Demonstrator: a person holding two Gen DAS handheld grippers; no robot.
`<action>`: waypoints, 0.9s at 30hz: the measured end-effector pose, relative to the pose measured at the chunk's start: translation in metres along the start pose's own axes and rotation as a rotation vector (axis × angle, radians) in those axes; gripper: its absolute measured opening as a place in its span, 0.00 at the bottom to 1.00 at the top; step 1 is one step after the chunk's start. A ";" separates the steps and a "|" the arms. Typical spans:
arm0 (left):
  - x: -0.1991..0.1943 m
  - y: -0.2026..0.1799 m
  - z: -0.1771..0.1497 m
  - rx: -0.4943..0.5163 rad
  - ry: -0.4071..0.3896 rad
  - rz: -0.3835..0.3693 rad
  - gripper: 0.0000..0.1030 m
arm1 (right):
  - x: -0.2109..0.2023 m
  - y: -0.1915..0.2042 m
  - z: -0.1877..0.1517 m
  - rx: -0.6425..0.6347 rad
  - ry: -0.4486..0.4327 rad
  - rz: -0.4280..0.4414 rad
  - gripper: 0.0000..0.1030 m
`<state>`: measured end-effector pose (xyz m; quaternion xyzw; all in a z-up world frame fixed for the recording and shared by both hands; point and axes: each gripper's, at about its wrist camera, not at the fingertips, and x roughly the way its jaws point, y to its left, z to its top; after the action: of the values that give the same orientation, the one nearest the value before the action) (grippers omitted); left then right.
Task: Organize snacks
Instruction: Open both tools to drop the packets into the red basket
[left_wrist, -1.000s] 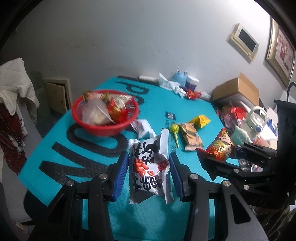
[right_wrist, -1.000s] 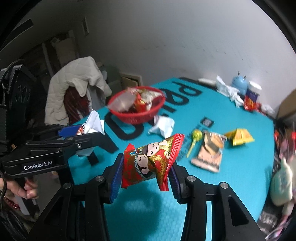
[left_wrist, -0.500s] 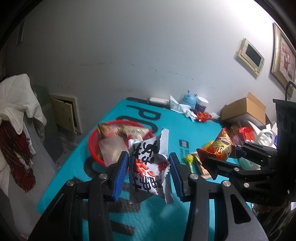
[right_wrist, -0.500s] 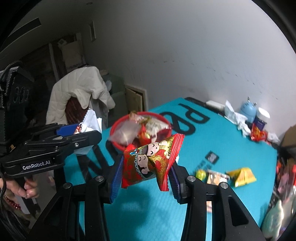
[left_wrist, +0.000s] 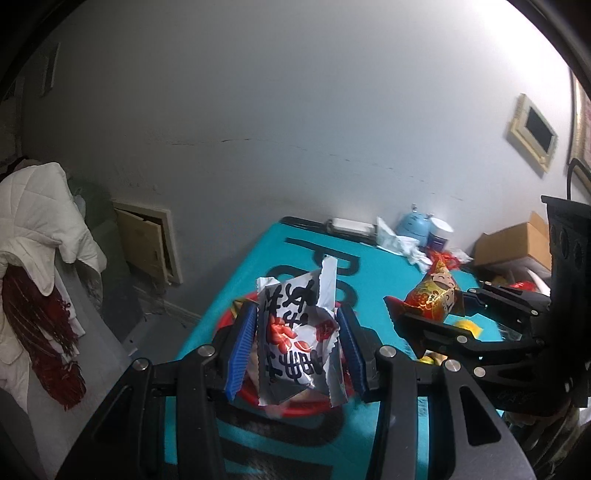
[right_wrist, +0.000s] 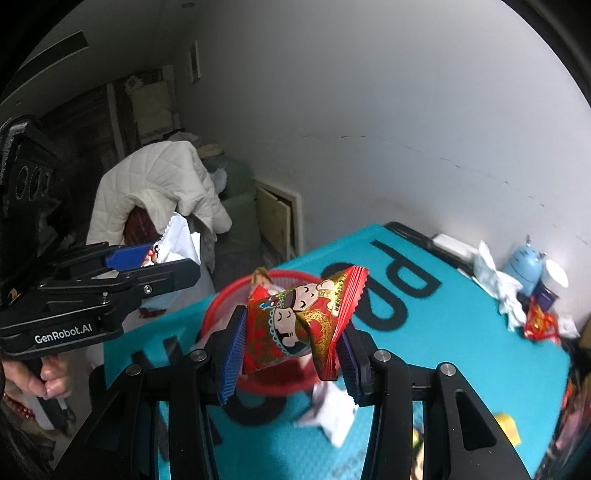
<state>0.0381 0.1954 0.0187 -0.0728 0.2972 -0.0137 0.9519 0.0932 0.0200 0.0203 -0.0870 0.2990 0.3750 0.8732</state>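
Snack packets in hand: two, one per tool, both carried above the bench and not yet dropped.
Landmark: red basket (right_wrist: 221, 310), on the teal bench (right_wrist: 461, 332), already holding a few packets; their number is too hidden to count.
Left tool (left_wrist: 297, 347): clenched on a white packet with black characters (left_wrist: 295, 332); the packet stands upright between the blue pads, its long axis running up and away from the tool.
White packet versus basket: in the left wrist view the basket rim (left_wrist: 295, 410) shows directly below and behind the packet, so this packet looks to be over the basket.
Right tool (right_wrist: 288, 343): clenched on a red and gold cartoon packet (right_wrist: 299, 325); the packet lies tilted, its long axis slanting up to the right across the pads.
Red packet versus basket: it sits in front of the basket's near right part; the basket lies ahead and slightly left of this tool.
Nearer hand: my judgement is the left, since its packet already overlaps the basket more squarely.
Coming move, as a guess: lower and let go over the basket, left first.
Loose on bench right of basket: one white crumpled wrapper (right_wrist: 332, 417), one yellow packet (right_wrist: 508, 428), others cut off.
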 end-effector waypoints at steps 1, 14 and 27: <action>0.004 0.003 0.001 -0.002 0.002 0.011 0.43 | 0.006 0.000 0.003 -0.001 0.002 0.004 0.44; 0.069 0.030 -0.031 -0.054 0.168 0.067 0.43 | 0.079 0.005 -0.023 -0.049 0.155 0.052 0.44; 0.105 0.028 -0.048 -0.027 0.242 0.085 0.43 | 0.116 -0.002 -0.048 -0.053 0.264 0.043 0.42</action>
<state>0.0968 0.2095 -0.0839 -0.0705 0.4128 0.0220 0.9078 0.1352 0.0708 -0.0869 -0.1521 0.4030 0.3865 0.8155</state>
